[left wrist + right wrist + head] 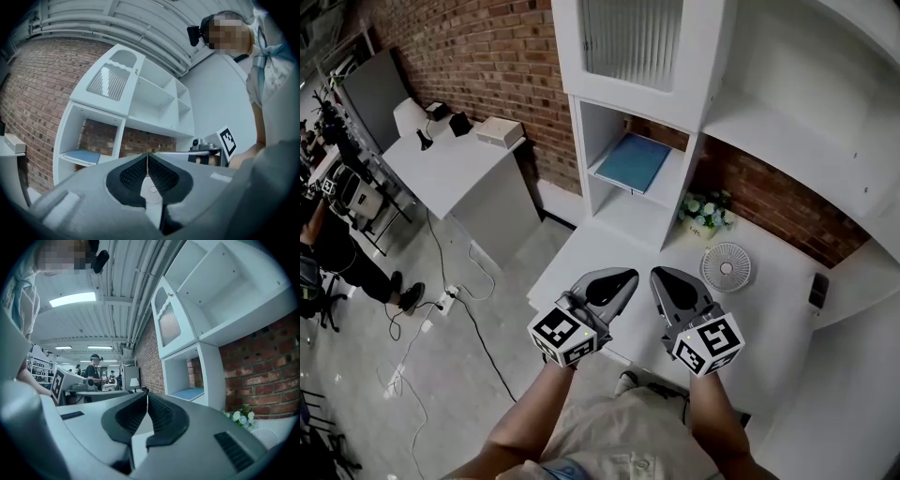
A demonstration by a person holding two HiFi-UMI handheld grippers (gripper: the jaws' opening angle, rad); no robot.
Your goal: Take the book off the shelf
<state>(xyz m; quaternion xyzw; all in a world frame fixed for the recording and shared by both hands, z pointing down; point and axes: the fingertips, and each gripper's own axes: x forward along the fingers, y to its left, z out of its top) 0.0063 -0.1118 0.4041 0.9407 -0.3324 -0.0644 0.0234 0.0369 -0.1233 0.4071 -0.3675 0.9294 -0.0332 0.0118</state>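
While both pairs hover side by side above the near edge of the white bench (581, 251), the left tongs (617, 281) have their jaws pressed together tip to tip, and the right tongs (670, 281) are pressed together the same way, pinching nothing. Beyond them, well apart, a white shelf unit (581, 155) stands on the bench against a brick wall (487, 56). Its open cubby holds the blue book (633, 161), lying flat on the cubby's shelf (652, 186). Above it sits a cupboard with a ribbed glass door (633, 37). Right of the unit, a small pot of flowers (705, 214) stands just behind a round white fan (727, 266).
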